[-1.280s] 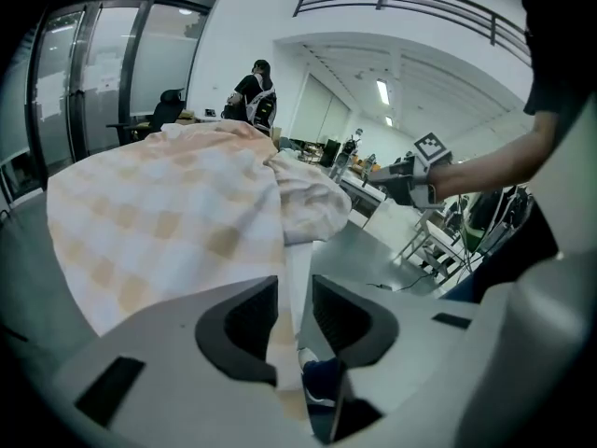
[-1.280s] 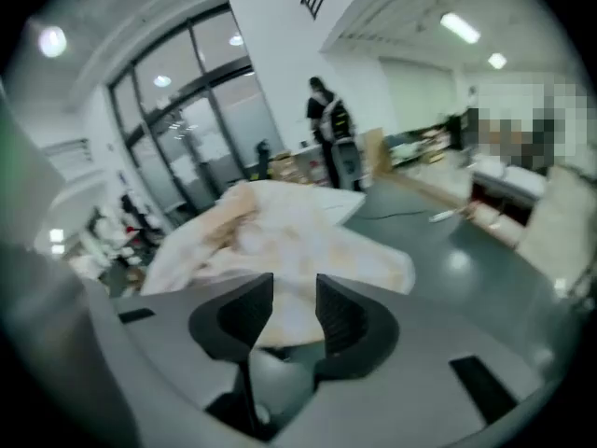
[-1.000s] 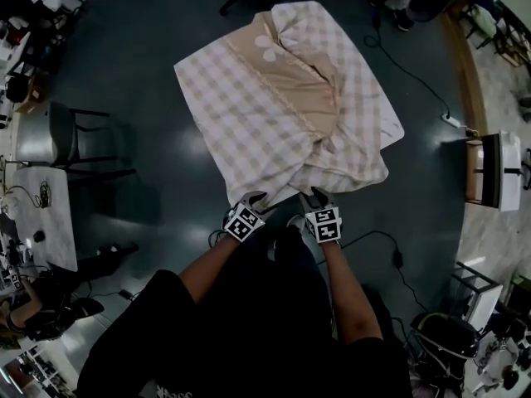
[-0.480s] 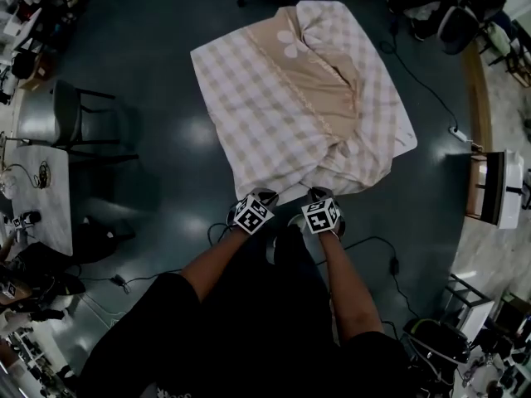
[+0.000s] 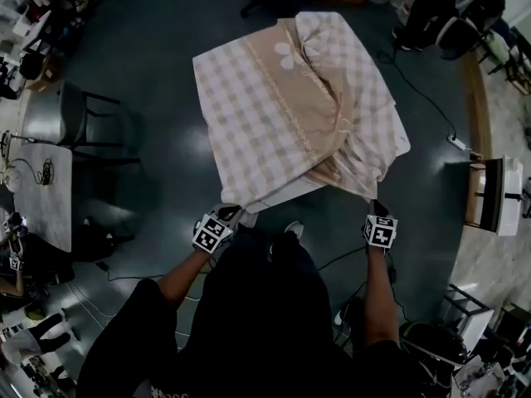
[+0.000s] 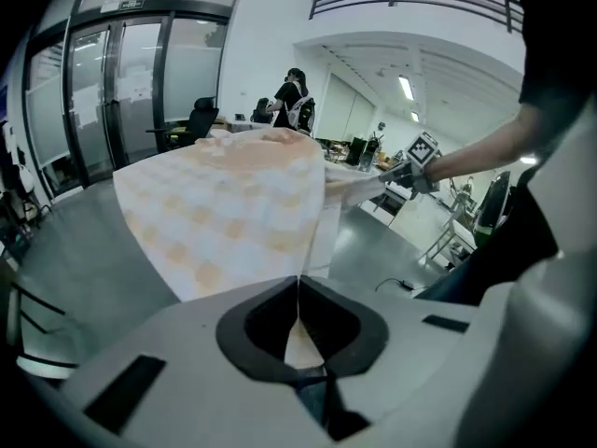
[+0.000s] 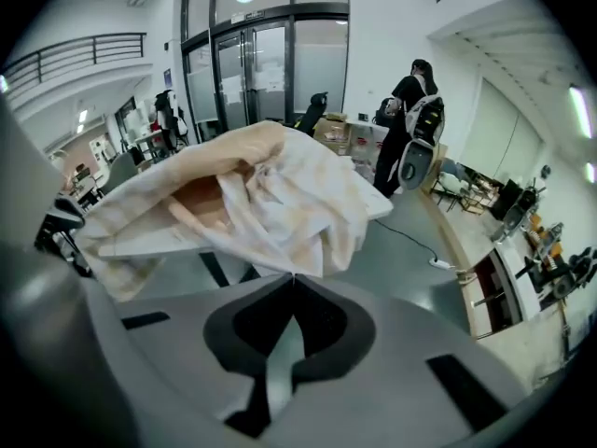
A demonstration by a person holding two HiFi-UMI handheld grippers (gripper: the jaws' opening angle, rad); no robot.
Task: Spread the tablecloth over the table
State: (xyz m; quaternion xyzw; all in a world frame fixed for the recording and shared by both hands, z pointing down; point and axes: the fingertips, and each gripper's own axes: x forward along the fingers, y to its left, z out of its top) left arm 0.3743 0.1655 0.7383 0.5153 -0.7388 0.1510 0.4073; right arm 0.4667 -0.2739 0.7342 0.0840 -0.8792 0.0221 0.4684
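Note:
A beige-and-white checked tablecloth [image 5: 290,114] lies rumpled over the table, its right part bunched in folds. My left gripper [image 5: 228,216] is at the cloth's near left corner, shut on the hem, and the fabric [image 6: 233,203] rises from between its closed jaws. My right gripper [image 5: 375,208] is at the near right corner, shut on a gathered fold of the cloth [image 7: 261,194]. The near edge hangs stretched between the two grippers. In the left gripper view the right gripper [image 6: 410,171] shows far off beside the cloth.
A dark chair [image 5: 66,127] and a white side table [image 5: 41,197] stand at the left. Cables [image 5: 415,81] and a power strip [image 5: 459,143] lie on the floor at the right, near a small cabinet [image 5: 498,181]. A person [image 7: 410,110] stands far behind the table.
Both grippers were close together at the middle of the near edge. They have moved apart, the right one far to the right, drawing the cloth's near edge out wide.

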